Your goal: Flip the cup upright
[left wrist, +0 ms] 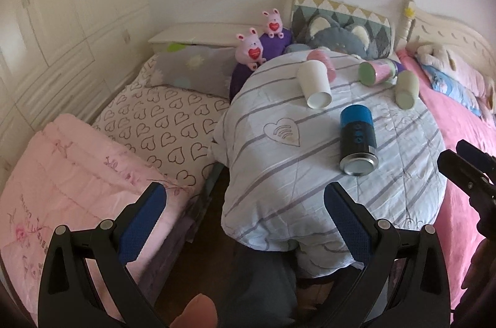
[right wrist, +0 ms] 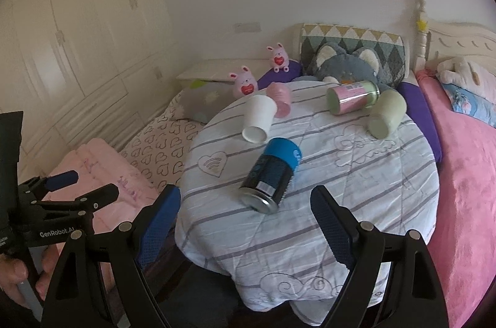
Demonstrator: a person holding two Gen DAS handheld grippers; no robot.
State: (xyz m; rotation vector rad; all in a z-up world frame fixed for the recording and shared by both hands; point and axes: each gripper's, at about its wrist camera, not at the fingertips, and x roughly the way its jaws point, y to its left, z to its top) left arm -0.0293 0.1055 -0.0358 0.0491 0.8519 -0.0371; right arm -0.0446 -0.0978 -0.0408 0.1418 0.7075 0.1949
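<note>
Both claws, left claw (left wrist: 245, 200) and right claw (right wrist: 248, 208), are released; your nearest target, the blue-and-black metal cup (right wrist: 271, 174), lies sideways on the striped quilted worktop (right wrist: 372, 172), looks rigid and slick, so pinch mid-body across its width.

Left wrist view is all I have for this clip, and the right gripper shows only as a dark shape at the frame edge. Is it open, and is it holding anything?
Observer: In the right wrist view the right gripper is wide open and empty. The blue can lies on its side ahead of it, untouched.
Operator: Can you see what holds the left gripper?
Observer: Yes. A hand grips the handle of the left gripper, which is marked GenRobot.AI.
Operator: What is right of the light-green cup?
Observer: A purple cushion runs between the striped quilt and the pink blanket.
</note>
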